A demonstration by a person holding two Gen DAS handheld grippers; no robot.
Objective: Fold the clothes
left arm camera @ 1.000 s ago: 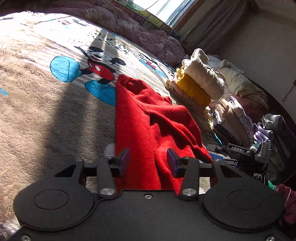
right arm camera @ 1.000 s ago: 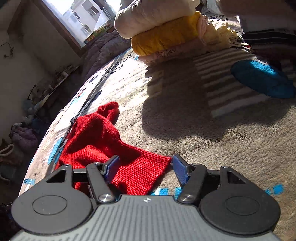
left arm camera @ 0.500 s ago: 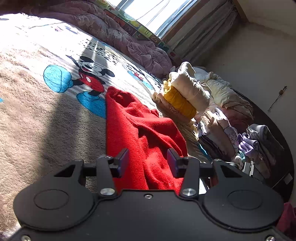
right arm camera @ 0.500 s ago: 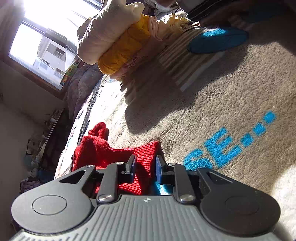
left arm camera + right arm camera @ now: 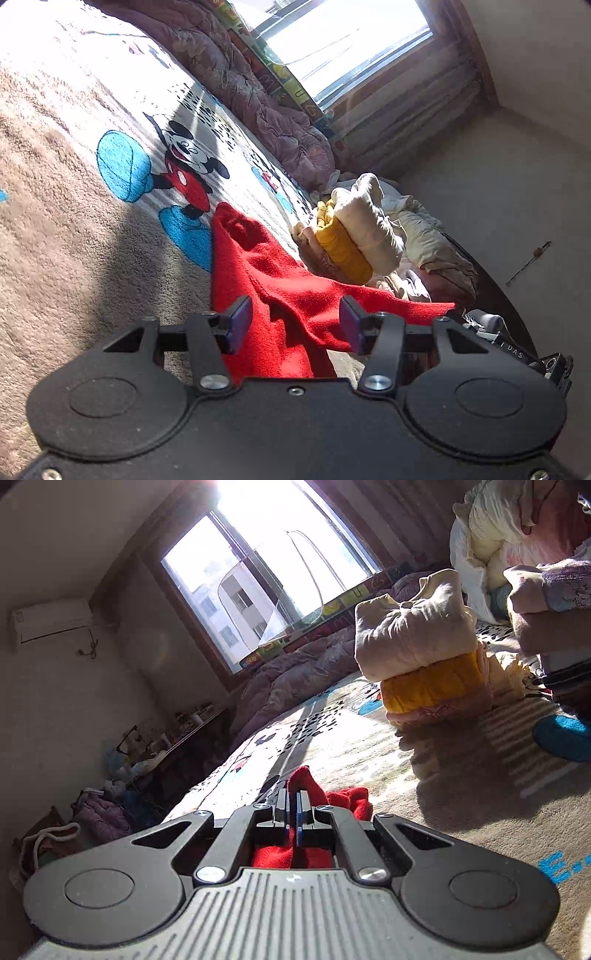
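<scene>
A red knit sweater (image 5: 280,295) lies crumpled on a bed whose plush blanket (image 5: 66,266) is printed with a cartoon mouse, blue balloons and blue letters on a beige, deep-piled ground. The left tongs (image 5: 293,325) sit low over the near end of the sweater, jaws opening, the fuzzy red cloth lying between the blue pads without either pad pressing on it. One ribbed cuff of the sweater stretches off to the right, lifted clear of the blanket. The right tongs (image 5: 292,814) are closed tight on red cloth: a fold of the sweater (image 5: 314,794) pokes up just beyond the pinched pads and more of it hangs bunched beneath them.

Past the sweater stands a stack (image 5: 424,664) of folded clothes: a cream garment on top, a mustard ribbed knit under it, a pale pink piece with a drawn pattern at the bottom, all resting on the blanket. Beside the stack, toward the bed's edge, more clothes are heaped loosely in cream, pink and striped fabrics. A quilted mauve duvet (image 5: 258,110) is bundled along the far side of the bed beneath a bright window (image 5: 258,583). In the right view an air conditioner (image 5: 50,622) hangs on the wall, with cluttered shelves and bags below it.
</scene>
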